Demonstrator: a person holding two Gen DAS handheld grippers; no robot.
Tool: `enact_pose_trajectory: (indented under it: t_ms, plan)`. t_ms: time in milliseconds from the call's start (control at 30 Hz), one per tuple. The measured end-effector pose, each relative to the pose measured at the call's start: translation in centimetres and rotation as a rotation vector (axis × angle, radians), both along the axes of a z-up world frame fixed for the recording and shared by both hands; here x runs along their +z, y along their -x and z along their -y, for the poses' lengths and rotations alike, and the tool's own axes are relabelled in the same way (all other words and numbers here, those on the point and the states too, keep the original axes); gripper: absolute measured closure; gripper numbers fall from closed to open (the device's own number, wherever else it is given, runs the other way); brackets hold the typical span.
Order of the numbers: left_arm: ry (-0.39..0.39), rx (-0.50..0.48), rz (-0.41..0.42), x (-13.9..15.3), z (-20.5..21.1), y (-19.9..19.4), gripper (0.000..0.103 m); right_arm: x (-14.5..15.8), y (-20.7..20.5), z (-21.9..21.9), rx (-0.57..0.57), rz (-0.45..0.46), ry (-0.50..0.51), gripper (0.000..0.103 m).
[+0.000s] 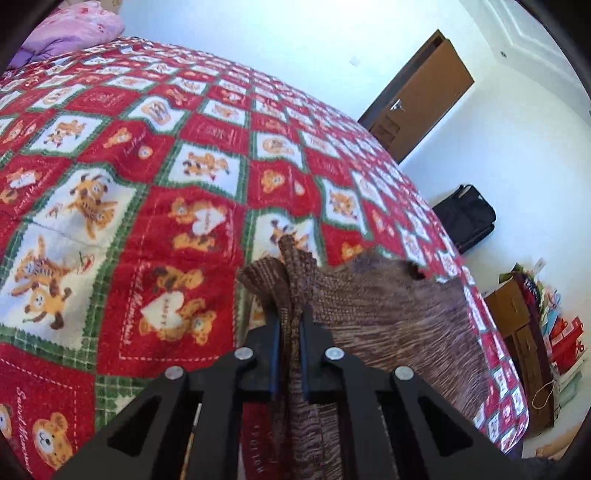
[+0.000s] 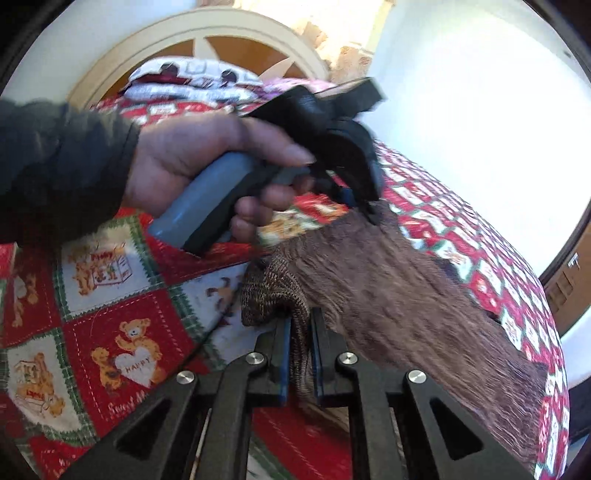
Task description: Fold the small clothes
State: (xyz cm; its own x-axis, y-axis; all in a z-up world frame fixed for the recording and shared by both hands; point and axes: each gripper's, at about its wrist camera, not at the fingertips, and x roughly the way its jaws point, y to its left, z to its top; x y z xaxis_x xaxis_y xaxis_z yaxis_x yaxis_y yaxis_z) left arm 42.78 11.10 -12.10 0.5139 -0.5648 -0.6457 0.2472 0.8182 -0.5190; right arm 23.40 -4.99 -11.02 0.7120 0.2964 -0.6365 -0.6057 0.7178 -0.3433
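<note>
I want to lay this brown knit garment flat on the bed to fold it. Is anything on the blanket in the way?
Nothing visible: the left claw and right claw both grip the brown knit garment, and the teddy-bear blanket around it looks bare. The pillows lie far off at the headboard.

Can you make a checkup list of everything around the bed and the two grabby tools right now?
Surface: bed under a red, white and green teddy-bear blanket.
Job's things: one brown knit garment, lifted and stretched above the blanket.
Clutter: purple bedding and a patterned pillow at the head end.
Grippers: left tool shut on a bunched edge of the garment; right tool shut on another bunched edge. The right wrist view also shows the left hand holding its tool.
Cables: nothing seen.
Surroundings: white walls, brown door, black bag, boxes and gift bags on the floor.
</note>
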Motion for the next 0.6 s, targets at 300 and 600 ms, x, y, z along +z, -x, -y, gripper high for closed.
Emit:
enact_pose_trajectory:
  t_ms: [300, 600]
  plan:
    - [0.076, 0.000, 0.050, 3.2, 2.3, -0.1, 0.094, 3.4, -0.5, 7.4, -0.119, -0.002, -0.146, 0.096]
    - [0.085, -0.065, 0.109, 6.2, 8.3, 0.0, 0.094, 5.4, 0.9, 11.8, -0.187, 0.028, -0.231, 0.099]
